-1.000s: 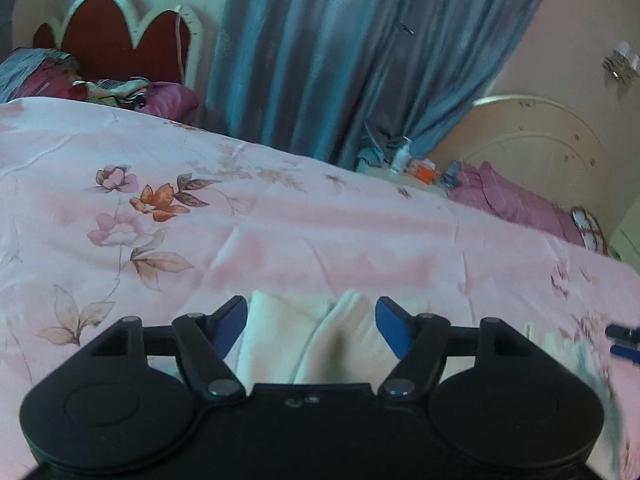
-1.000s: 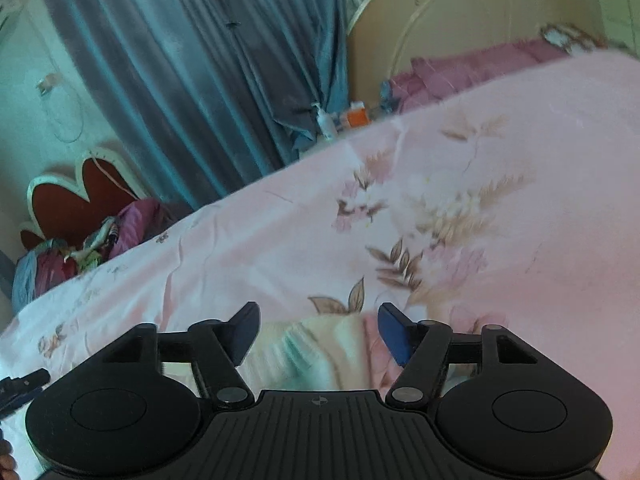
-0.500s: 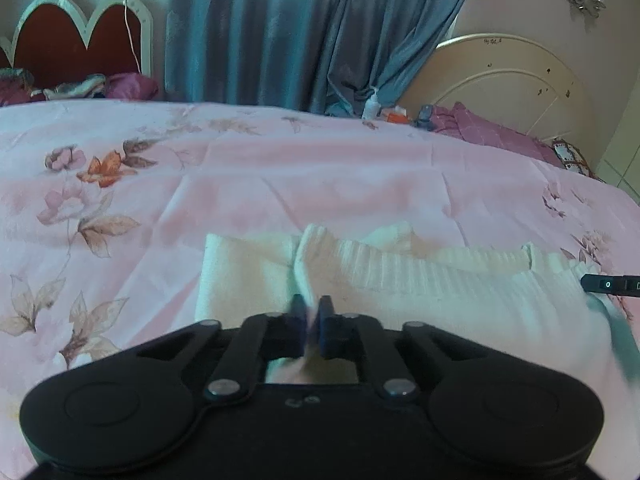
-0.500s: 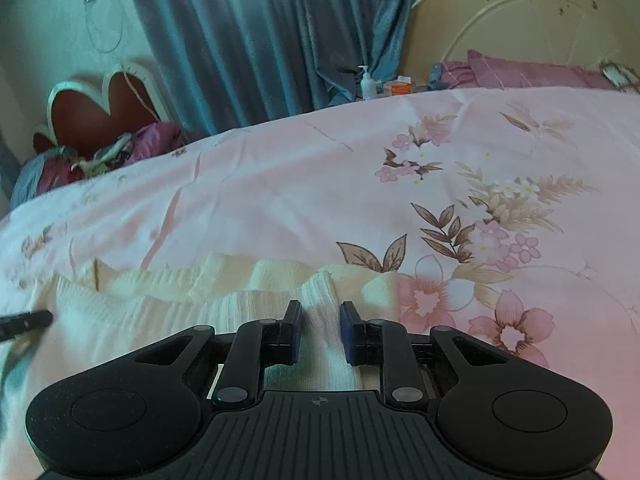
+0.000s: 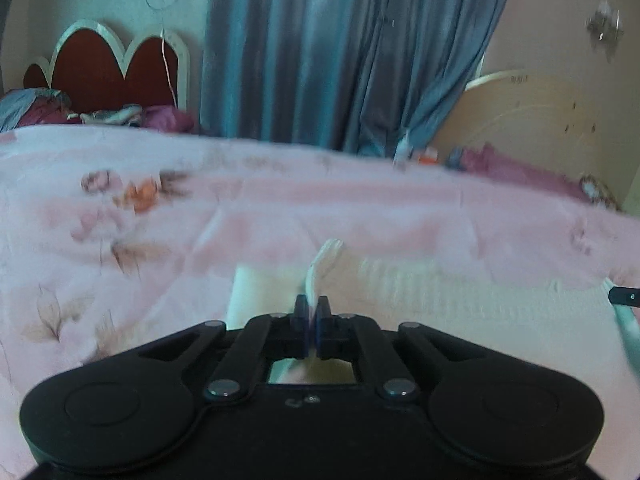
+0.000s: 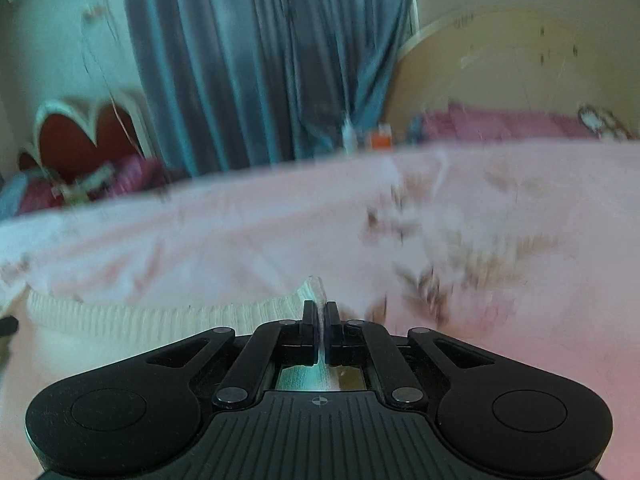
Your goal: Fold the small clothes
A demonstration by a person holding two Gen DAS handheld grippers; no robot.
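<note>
A cream ribbed knit garment [image 5: 460, 304] lies on the pink floral bedspread [image 5: 280, 216]. My left gripper [image 5: 311, 312] is shut on a pinched fold at the garment's left end, and the fold sticks up between the jaws. My right gripper [image 6: 320, 316] is shut on the garment [image 6: 160, 320] at its right end, with a fold standing up between its jaws. The garment's ribbed edge stretches between the two grippers. The right gripper's tip shows at the right edge of the left wrist view [image 5: 626, 296]. Both views are motion-blurred.
A red scalloped headboard [image 5: 108, 68] with piled bedding stands at the far left. Blue curtains [image 5: 340, 48] hang behind the bed. A cream rounded headboard [image 5: 532, 120] with purple bedding is at the far right. Small bottles [image 6: 376, 136] stand beyond the bed's far edge.
Both grippers went from open above the garment to shut on its edge. Since half a second ago they have moved with the fabric pinched, and the view has shifted and blurred.
</note>
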